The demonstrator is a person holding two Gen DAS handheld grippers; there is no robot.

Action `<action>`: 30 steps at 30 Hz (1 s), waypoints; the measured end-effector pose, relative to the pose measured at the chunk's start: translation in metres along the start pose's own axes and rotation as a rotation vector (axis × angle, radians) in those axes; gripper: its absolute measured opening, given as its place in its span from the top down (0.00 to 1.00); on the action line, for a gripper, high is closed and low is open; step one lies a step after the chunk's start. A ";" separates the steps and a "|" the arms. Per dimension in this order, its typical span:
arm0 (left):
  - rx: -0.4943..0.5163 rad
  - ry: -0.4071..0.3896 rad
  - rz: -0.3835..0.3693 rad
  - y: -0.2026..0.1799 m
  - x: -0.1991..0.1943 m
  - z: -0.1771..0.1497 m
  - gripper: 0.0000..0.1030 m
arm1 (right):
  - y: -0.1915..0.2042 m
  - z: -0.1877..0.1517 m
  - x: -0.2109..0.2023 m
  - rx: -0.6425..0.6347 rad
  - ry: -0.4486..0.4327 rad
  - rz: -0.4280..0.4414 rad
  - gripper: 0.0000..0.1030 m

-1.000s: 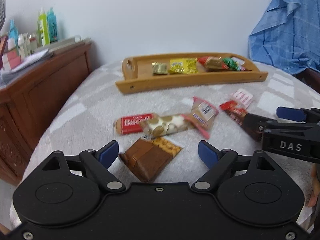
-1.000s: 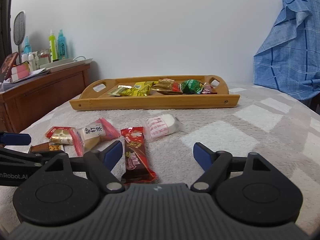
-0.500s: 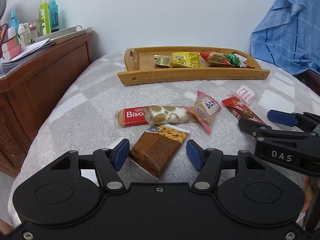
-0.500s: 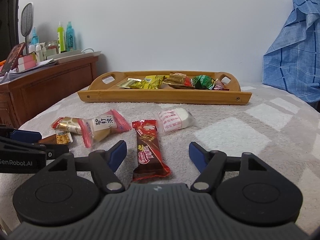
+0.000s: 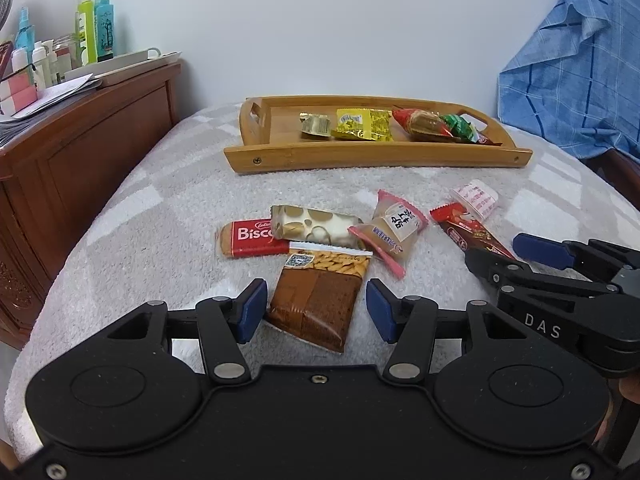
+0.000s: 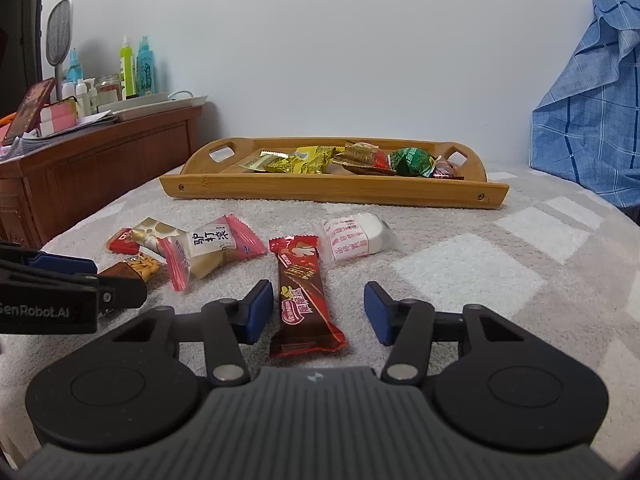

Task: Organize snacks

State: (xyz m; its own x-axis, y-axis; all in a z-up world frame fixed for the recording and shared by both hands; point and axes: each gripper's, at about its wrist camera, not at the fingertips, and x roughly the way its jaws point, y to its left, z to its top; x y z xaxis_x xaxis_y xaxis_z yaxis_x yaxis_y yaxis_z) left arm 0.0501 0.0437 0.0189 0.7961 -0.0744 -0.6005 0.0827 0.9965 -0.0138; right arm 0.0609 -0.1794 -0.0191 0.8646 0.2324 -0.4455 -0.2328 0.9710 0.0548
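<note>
Grippers have both been closing: left gripper (image 5: 316,311) around the brown snack (image 5: 316,304), right gripper (image 6: 319,312) around the red bar (image 6: 302,296), neither pinching yet.

On a grey checked blanket (image 5: 132,216), the left gripper (image 5: 316,310) has just been closing its jaws around a brown snack bar (image 5: 318,300), blue pads not yet pressing it. Beyond lies a wooden tray (image 5: 376,156) holding wrapped sweets; the right gripper (image 5: 516,256) reaches over a red chocolate bar (image 5: 464,228).
</note>
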 end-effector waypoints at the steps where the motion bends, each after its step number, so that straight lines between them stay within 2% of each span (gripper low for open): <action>1: 0.000 0.004 -0.003 -0.001 0.002 0.001 0.49 | 0.000 0.000 0.000 0.004 0.000 0.001 0.46; 8: -0.025 0.019 0.001 -0.003 0.009 0.000 0.49 | -0.003 0.001 0.001 0.025 0.002 0.010 0.51; 10: -0.028 0.018 0.002 -0.003 0.009 0.000 0.56 | -0.003 0.002 0.001 0.025 0.003 0.013 0.53; 13: -0.039 0.017 -0.005 -0.003 0.008 0.001 0.58 | -0.002 0.002 0.002 0.025 0.004 0.017 0.62; 15: -0.039 0.014 0.000 -0.004 0.007 0.000 0.59 | -0.001 0.002 0.002 0.026 0.004 0.023 0.73; 30: -0.040 -0.021 0.012 -0.017 -0.005 0.004 0.61 | -0.002 0.006 -0.006 0.048 -0.019 0.043 0.74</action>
State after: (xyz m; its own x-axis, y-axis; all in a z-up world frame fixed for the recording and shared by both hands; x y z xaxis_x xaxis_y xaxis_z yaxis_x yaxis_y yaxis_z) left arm 0.0476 0.0265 0.0255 0.8096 -0.0630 -0.5836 0.0497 0.9980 -0.0387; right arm 0.0584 -0.1823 -0.0111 0.8626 0.2742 -0.4251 -0.2484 0.9617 0.1162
